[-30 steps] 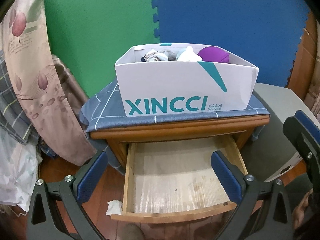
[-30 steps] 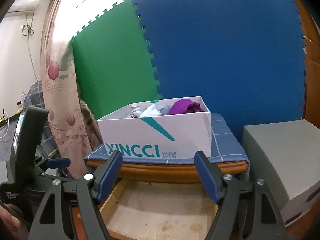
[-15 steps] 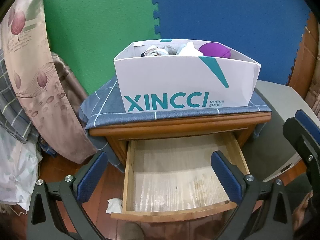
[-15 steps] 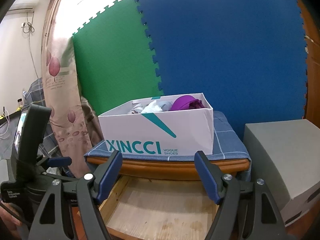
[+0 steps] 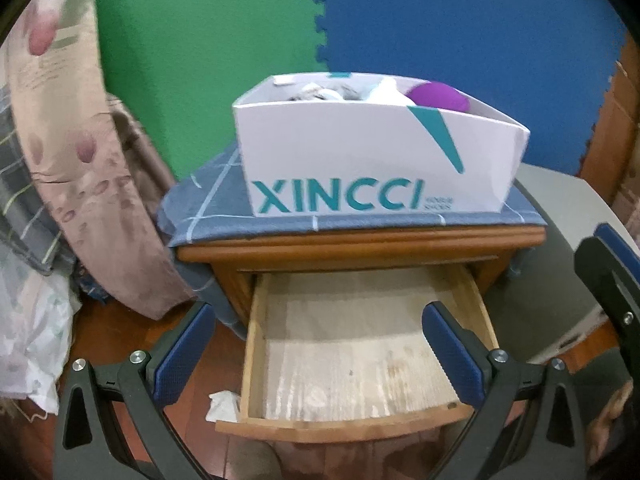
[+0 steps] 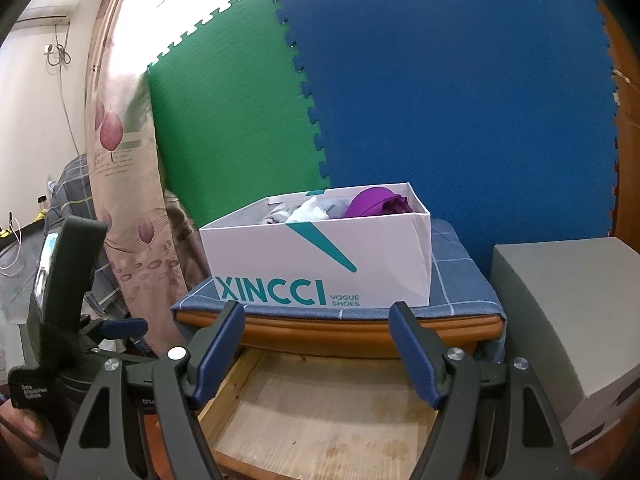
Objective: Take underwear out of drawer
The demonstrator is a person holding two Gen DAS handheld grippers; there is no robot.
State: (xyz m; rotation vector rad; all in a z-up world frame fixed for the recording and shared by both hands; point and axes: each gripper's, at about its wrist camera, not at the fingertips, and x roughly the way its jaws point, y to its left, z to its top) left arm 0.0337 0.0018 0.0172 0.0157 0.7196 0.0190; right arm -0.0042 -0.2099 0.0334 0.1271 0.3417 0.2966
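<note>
The wooden drawer (image 5: pixel 352 428) of a nightstand stands pulled out, and its pale bottom (image 6: pixel 320 420) is bare. On top of the nightstand sits a white XINCCI shoe box (image 5: pixel 372 168) (image 6: pixel 320 260). It holds a purple garment (image 5: pixel 436 96) (image 6: pixel 376 206) and white and grey pieces (image 5: pixel 320 92) (image 6: pixel 308 212). My left gripper (image 5: pixel 318 316) hangs open above the drawer, looking down into it. My right gripper (image 6: pixel 317 312) is open too, level with the nightstand's front edge, with nothing between its fingers.
A blue checked cloth (image 5: pixel 208 208) covers the nightstand top. A grey box (image 6: pixel 568 320) stands to the right and a flowered curtain (image 5: pixel 80 160) hangs to the left. A crumpled white tissue (image 5: pixel 222 404) lies on the floor by the drawer. Green and blue foam mats (image 6: pixel 440 100) line the wall.
</note>
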